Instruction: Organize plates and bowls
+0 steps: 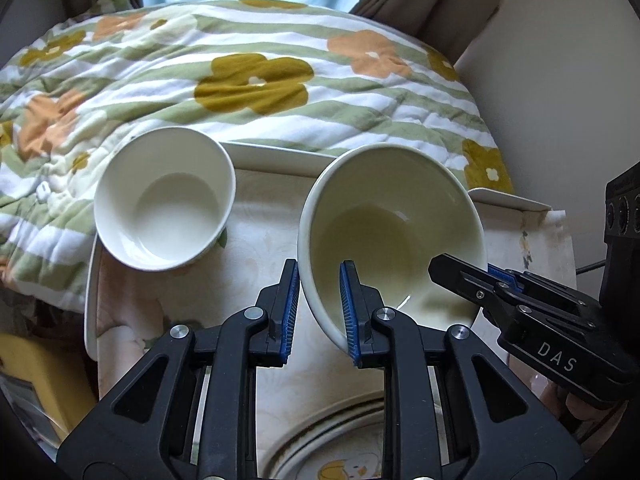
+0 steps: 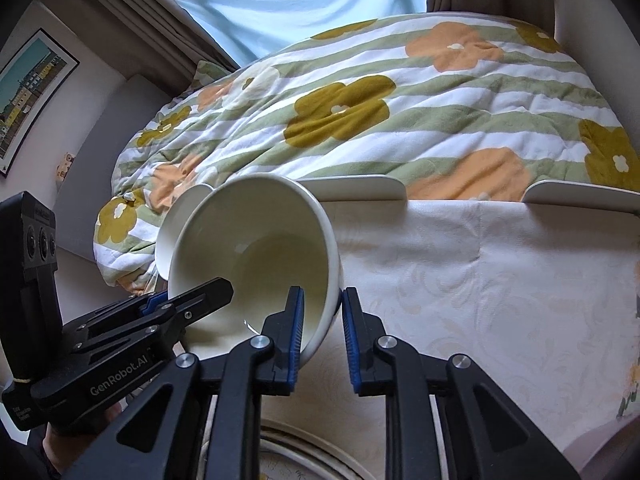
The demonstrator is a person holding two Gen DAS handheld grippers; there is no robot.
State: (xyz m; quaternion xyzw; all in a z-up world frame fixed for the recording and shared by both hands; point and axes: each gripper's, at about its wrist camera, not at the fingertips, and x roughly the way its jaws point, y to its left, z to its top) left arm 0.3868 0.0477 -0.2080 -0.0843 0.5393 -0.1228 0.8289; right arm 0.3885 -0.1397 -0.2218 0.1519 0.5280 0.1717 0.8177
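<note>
A large cream bowl (image 1: 394, 220) is tilted above the table, held by both grippers. My left gripper (image 1: 320, 312) straddles its near-left rim, one finger inside and one outside. My right gripper (image 2: 320, 334) straddles its right rim (image 2: 320, 240) in the same way and shows in the left wrist view (image 1: 472, 280). A smaller white bowl (image 1: 166, 200) stands upright on the table to the left, and its edge peeks out behind the large bowl in the right wrist view (image 2: 180, 216). A plate with a duck picture (image 1: 344, 452) lies at the near edge, under the grippers.
The table has a cream patterned cloth (image 2: 500, 280) and raised white edges (image 2: 360, 188). A bed with a flowered quilt (image 1: 256, 80) lies just behind it. A framed picture (image 2: 28, 96) hangs on the left wall.
</note>
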